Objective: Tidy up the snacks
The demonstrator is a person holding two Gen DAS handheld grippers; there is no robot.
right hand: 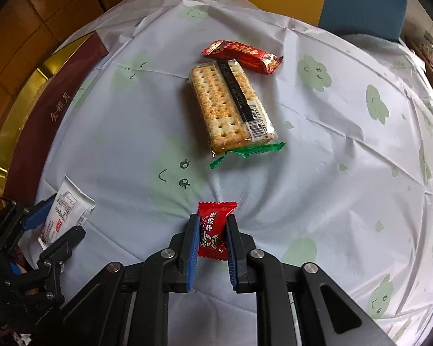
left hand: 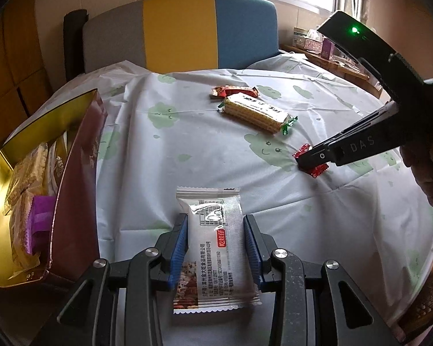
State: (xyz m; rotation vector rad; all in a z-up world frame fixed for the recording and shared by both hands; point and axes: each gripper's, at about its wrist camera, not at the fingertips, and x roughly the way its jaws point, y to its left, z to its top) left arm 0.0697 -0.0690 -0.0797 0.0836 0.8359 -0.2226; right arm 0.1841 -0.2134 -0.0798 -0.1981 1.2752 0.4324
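In the left wrist view, the left gripper grasps a white snack packet between its blue pads, and the packet points away over the white tablecloth with green cloud faces. On the left stands an open gift box, dark red outside and gold inside, with several wrapped snacks in it. Farther on the cloth lie a cracker pack and, just behind and touching it, a red bar. At the right, the right gripper comes down onto a small red candy on the cloth. In the right wrist view, the right gripper is clenched on the red candy, which is against the cloth. The cracker pack lies well ahead, the red bar at its far end. At the lower left, the left gripper holds the white snack packet beside the gift box.
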